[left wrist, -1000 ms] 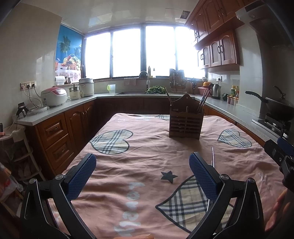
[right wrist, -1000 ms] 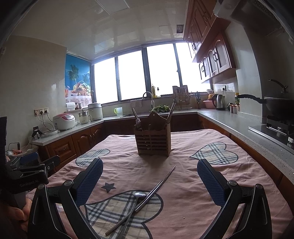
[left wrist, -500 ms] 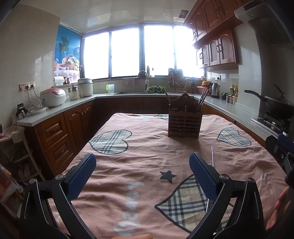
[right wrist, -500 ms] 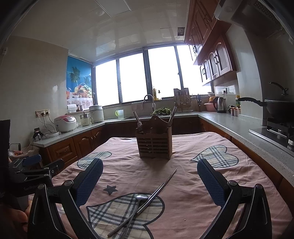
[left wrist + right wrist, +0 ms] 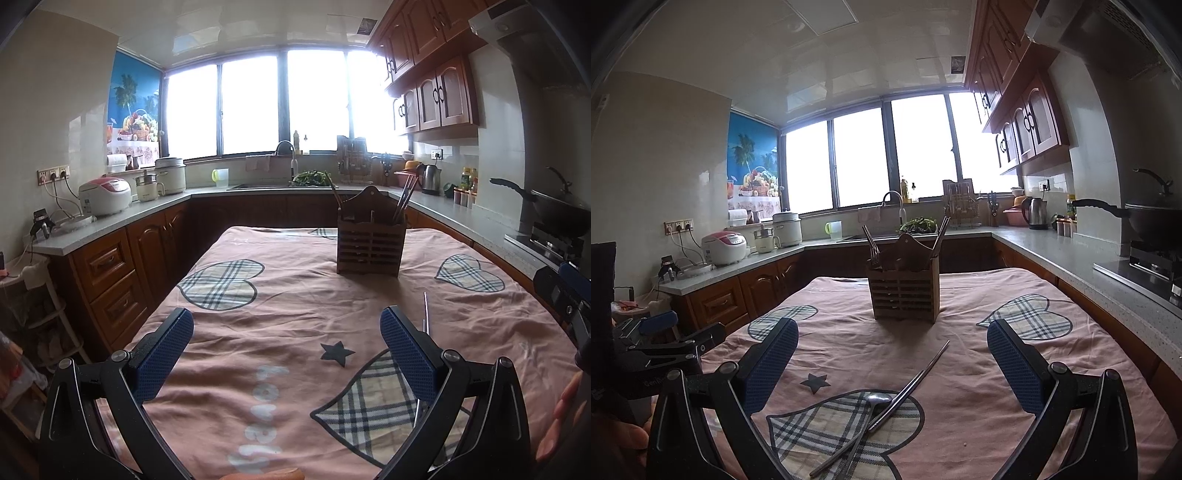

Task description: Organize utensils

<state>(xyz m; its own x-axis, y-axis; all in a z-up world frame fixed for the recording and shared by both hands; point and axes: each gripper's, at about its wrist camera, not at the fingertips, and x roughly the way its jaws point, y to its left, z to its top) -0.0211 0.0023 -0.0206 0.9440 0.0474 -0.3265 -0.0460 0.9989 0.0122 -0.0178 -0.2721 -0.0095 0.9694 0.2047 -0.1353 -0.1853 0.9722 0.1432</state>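
A wooden utensil holder (image 5: 904, 293) stands mid-table with a fork and chopsticks in it; it also shows in the left wrist view (image 5: 370, 246). A metal spoon (image 5: 868, 413) and metal chopsticks (image 5: 908, 387) lie loose on the pink cloth, on a plaid heart, between and just ahead of my right gripper's fingers. My right gripper (image 5: 892, 362) is open and empty above them. My left gripper (image 5: 286, 347) is open and empty over the cloth; a chopstick tip (image 5: 426, 308) shows past its right finger.
The table carries a pink cloth (image 5: 295, 295) with plaid hearts. Counters ring the room: rice cookers (image 5: 105, 195) left, sink (image 5: 284, 184) at back, wok on stove (image 5: 557, 214) right. The other gripper shows at the frame edge (image 5: 661, 350).
Both grippers have drifted slightly; the right view has tilted up a little, so the holder and utensils sit lower in frame. Both grippers stay open and empty.
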